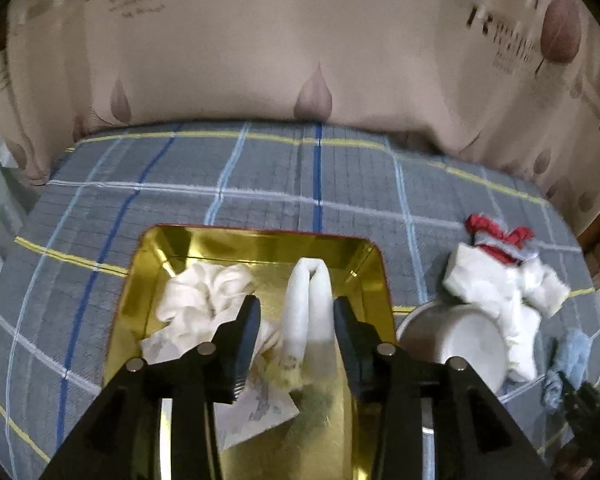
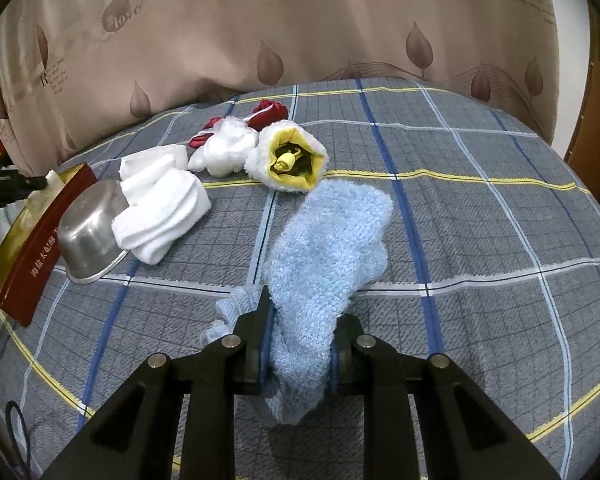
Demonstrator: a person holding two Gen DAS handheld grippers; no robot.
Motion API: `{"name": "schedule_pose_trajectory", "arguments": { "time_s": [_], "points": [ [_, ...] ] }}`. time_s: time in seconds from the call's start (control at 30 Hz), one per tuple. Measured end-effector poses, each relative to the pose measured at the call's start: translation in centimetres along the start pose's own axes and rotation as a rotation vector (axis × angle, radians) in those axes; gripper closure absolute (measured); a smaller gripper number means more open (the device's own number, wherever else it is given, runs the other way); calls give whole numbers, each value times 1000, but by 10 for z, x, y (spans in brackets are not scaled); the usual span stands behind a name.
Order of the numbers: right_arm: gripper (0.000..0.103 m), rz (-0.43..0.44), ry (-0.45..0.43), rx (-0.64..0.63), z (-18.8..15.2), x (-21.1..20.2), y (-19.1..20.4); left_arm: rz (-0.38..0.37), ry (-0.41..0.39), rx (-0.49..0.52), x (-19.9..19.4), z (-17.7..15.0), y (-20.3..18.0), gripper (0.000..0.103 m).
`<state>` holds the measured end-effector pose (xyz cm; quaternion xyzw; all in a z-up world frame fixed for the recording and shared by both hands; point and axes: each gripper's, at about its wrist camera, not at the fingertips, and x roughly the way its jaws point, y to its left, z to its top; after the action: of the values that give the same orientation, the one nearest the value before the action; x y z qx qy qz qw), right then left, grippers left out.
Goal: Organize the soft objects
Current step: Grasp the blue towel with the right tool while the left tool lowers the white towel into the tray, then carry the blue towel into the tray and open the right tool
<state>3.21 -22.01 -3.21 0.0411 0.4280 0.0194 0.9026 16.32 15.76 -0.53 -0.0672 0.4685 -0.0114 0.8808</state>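
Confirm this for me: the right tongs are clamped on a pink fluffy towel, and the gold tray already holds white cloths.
One detail is off: the towel in the right tongs is light blue, not pink, as the right wrist view shows. The rest stands: they are clamped on it, and the gold tray already holds white cloths.

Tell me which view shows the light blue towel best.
Right wrist view: the light blue towel fills the centre, pinched in the right gripper. The left wrist view catches only a small blue scrap at its right edge.
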Motion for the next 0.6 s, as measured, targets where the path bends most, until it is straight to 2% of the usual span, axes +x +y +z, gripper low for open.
{"name": "schedule_pose_trajectory", "arguments": {
  "time_s": [0.1, 0.23, 0.33, 0.4, 0.6],
  "points": [
    [84, 0, -1, -1, 0, 0, 0, -27, -39, -38, -25, -4, 4, 63],
    [84, -1, -2, -8, 1, -1, 1, -2, -71, -91, -59, -23, 10, 63],
    [84, 2, -1, -14, 3, -4, 2, 24, -70, -134, -83, -49, 14, 63],
    [84, 10, -4, -14, 5, -7, 4, 90, -53, -163, -99, -73, 18, 63],
    [84, 61, -47, -59, 24, -34, 30, 193, -58, -251, -137, -134, 30, 63]
  ]
}}
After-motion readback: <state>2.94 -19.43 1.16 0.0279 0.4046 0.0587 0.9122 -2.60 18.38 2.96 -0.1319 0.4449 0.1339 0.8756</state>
